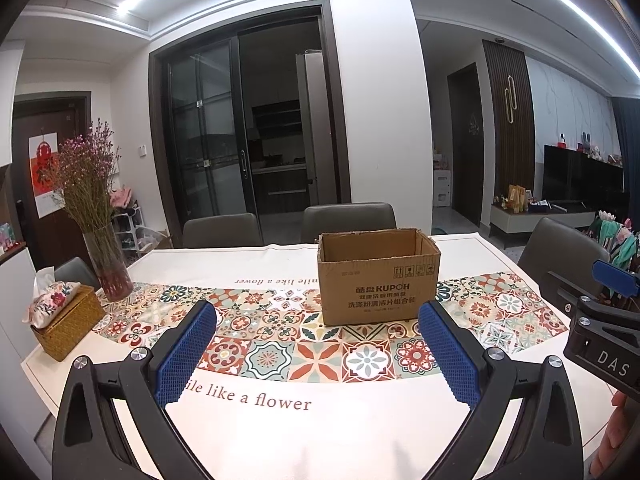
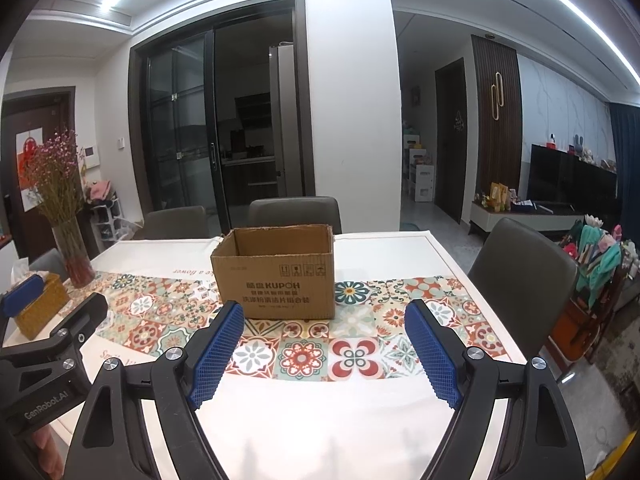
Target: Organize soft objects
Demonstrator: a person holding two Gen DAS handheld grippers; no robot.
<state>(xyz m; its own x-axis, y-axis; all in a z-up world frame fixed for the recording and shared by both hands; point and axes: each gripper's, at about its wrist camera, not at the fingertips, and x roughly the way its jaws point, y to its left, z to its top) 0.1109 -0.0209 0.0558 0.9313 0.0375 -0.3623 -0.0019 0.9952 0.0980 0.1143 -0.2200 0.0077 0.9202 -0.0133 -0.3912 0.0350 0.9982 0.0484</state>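
Open cardboard box [image 1: 378,276] marked "KUPOH" sits mid tabletop [image 1: 320,432] on cloth [image 1: 248,396] reading "like a flower". Left gripper [image 1: 318,354] and right gripper [image 2: 324,354] both spread, empty, near the box's front.

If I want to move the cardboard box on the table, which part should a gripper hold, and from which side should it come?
Grip the top rim of the cardboard box, coming down from above. The box stands upright with its top open, so a thin wall edge is free for the pads. The body looks too wide for the open right gripper to span.
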